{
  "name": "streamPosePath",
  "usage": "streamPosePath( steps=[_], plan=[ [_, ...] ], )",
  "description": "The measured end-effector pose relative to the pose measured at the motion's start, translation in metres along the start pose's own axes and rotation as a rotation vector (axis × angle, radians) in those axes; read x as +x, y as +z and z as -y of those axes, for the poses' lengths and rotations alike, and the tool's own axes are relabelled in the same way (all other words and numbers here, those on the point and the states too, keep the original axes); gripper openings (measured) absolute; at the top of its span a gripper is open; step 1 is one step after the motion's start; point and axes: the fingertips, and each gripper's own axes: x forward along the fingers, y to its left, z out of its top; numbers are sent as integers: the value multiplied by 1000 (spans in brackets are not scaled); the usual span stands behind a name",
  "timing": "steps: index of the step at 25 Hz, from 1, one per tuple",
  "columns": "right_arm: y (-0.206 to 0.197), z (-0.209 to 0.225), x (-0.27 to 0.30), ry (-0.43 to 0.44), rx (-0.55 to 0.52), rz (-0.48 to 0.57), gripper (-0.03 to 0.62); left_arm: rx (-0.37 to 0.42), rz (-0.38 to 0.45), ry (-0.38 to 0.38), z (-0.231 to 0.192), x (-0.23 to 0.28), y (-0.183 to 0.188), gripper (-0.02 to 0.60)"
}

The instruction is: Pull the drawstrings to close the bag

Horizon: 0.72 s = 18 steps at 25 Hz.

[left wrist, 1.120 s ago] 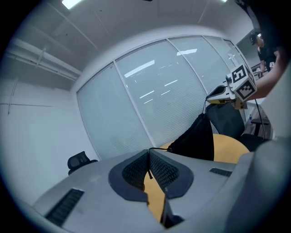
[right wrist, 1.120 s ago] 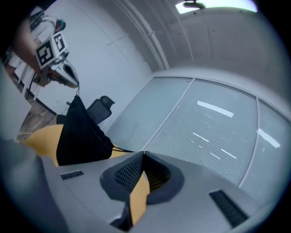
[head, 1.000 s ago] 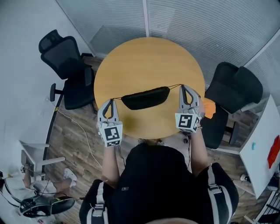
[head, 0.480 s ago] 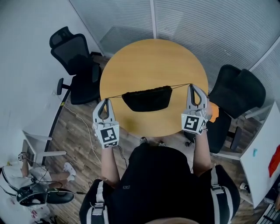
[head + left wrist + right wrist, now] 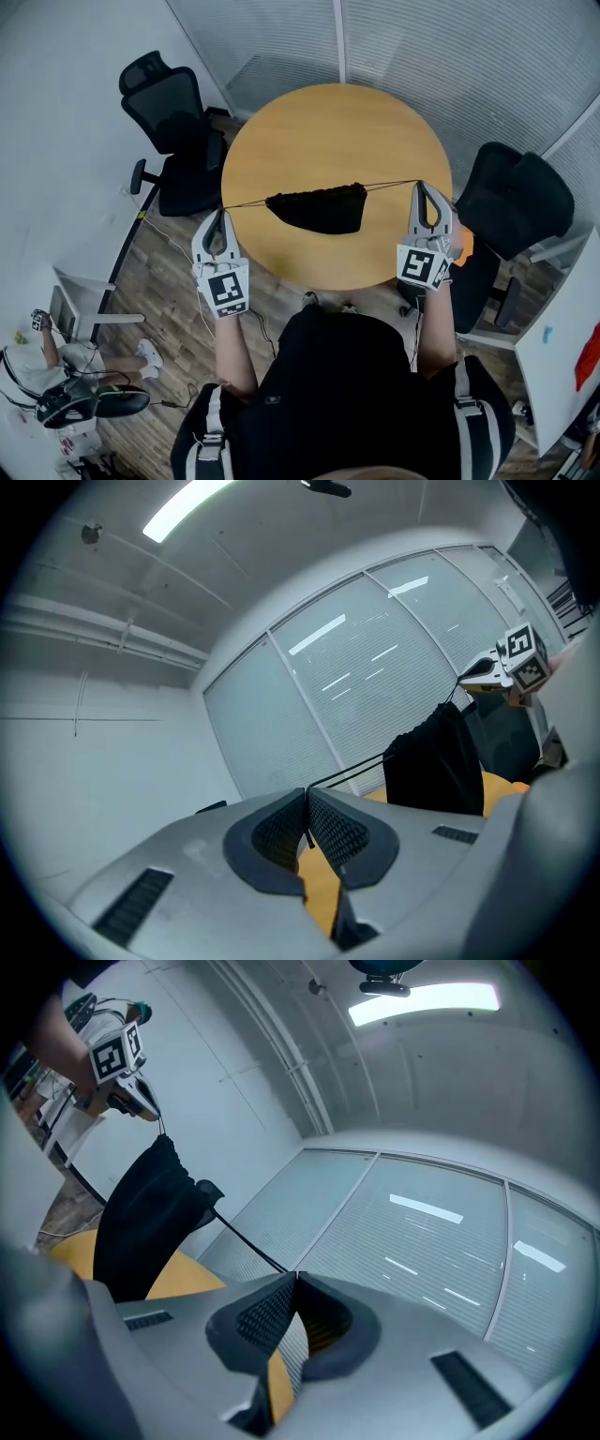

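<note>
Pinching thin black left drawstring [image 5: 246, 202] in grey two-jaw left gripper [image 5: 222, 211], jaws pressed fully together, cord end poking out between ribbed dark pads [image 5: 267, 841]. Same on other side: grey two-jaw right gripper [image 5: 421, 186] clamped tight on thin black right drawstring [image 5: 389, 185], tips together. Both cords taut, near-straight line from gripper to gripper. Hanging mid-line from cords: small black fabric bag [image 5: 319, 208], mouth puckered along top edge, over near half of round light-wood table [image 5: 328, 122]. Unclear whether bag bottom touches tabletop. Grippers well apart, at opposite edges of table. Black office chair [image 5: 173, 131] left of table, another [image 5: 516, 202] right
</note>
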Motion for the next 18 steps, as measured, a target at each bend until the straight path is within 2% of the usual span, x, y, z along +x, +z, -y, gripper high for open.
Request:
streamPosePath(
  steps=[18],
  plan=[
    [-13, 18, -9, -8, -40, -10, 61, -31, -38, 110, -26, -23, -9, 21]
  ],
)
